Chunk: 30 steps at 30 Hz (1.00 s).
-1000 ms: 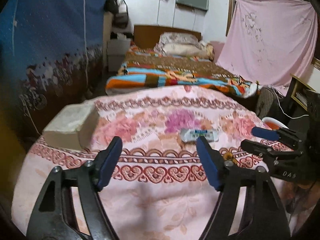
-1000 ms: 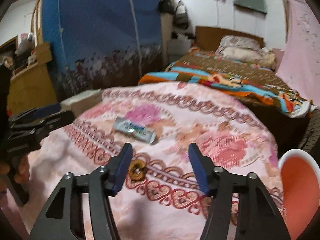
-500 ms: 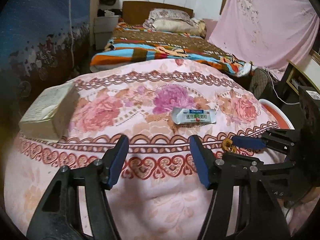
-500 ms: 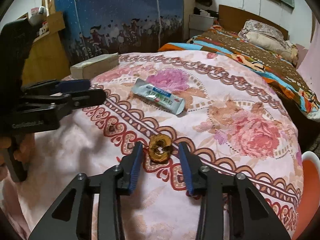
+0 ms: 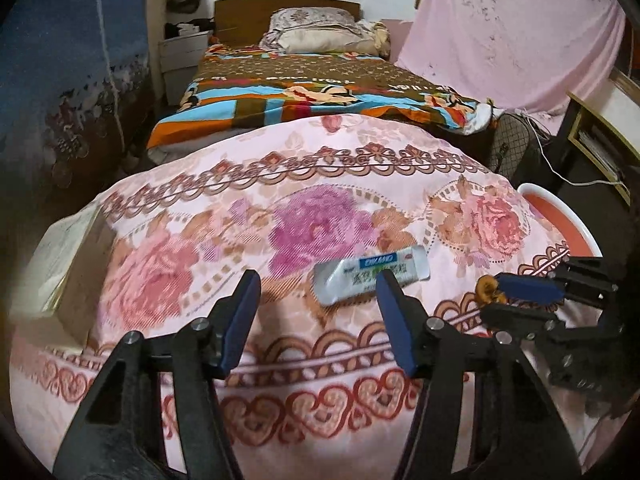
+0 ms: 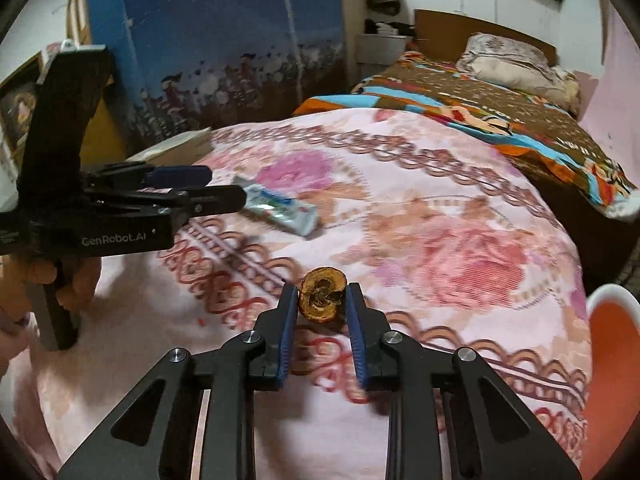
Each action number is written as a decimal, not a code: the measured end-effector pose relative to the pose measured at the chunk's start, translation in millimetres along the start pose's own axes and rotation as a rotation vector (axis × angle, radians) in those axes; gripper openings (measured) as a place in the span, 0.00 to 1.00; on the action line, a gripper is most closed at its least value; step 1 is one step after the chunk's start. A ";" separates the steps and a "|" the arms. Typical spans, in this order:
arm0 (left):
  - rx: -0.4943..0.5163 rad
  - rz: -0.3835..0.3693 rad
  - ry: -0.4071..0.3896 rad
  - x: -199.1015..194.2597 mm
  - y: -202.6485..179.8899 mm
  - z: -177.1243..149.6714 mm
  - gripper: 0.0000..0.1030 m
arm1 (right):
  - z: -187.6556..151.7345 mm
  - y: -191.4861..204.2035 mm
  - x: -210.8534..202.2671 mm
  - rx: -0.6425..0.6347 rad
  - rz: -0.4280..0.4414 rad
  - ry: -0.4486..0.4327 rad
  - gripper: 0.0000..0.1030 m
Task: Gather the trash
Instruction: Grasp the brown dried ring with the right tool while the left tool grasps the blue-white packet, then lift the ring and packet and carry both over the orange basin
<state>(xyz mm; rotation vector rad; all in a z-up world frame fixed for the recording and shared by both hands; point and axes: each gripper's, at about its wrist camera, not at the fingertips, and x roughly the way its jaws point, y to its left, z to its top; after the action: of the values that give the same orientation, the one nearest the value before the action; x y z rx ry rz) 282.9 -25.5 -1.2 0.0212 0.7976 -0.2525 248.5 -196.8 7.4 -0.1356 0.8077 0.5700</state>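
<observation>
Left wrist view: left gripper (image 5: 316,286) hovers low over the floral pink cover (image 5: 280,184), fingers spread and closing, nothing pinched. The white-green wrapper (image 5: 370,274) lies flat on the cover just past the right fingertip, partly hidden behind it, not between the pads. Right gripper (image 5: 494,300) comes in from the right edge with a brown dried fruit piece (image 5: 486,289) at its tips. Beige box (image 5: 60,264) sits at the cover's left edge. Orange bin with white rim (image 5: 560,216) stands off the right side of the cover. Second bed with striped blanket (image 5: 320,96) behind.

Right wrist view: right gripper (image 6: 322,300) has the brown dried fruit piece (image 6: 322,295) between its blue pads, both pads against its sides, jaws closing on it. Piece is right at the cover (image 6: 440,208); can't tell if it's lifted. Left gripper (image 6: 224,188) enters from the left, held by a hand (image 6: 68,280), tips just at the near end of the wrapper (image 6: 280,210); contact unclear. Orange bin (image 6: 612,344) at the right edge, well apart from the fruit piece.
</observation>
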 end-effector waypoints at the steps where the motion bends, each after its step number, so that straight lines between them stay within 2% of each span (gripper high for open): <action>1: 0.015 -0.002 0.005 3.5 -2.1 2.4 0.42 | -0.1 -5.6 -1.3 0.014 -0.002 -0.002 0.21; 4: 0.033 -0.021 0.025 11.6 -5.2 6.0 0.42 | -0.5 -14.2 -1.8 0.045 0.004 -0.005 0.22; 7: 0.017 -0.049 0.053 18.3 -5.5 6.3 0.21 | -1.1 -21.3 -2.8 0.073 0.016 -0.008 0.22; 17: 0.067 -0.066 0.045 3.3 -18.4 -4.5 0.00 | -2.3 -25.1 -4.8 0.094 0.027 -0.011 0.22; 24: 0.147 -0.107 0.083 -0.5 -41.5 -14.2 0.00 | -4.0 -33.2 -6.6 0.133 0.041 -0.020 0.22; 30: 0.175 -0.072 0.082 -0.8 -51.4 -14.0 0.00 | -4.0 -36.0 -7.6 0.149 0.042 -0.026 0.22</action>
<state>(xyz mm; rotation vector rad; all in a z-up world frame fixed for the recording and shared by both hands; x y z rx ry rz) 260.6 -73.6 -6.6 0.1680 0.8567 -0.3913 260.8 -231.7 6.6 0.0257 0.8268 0.5483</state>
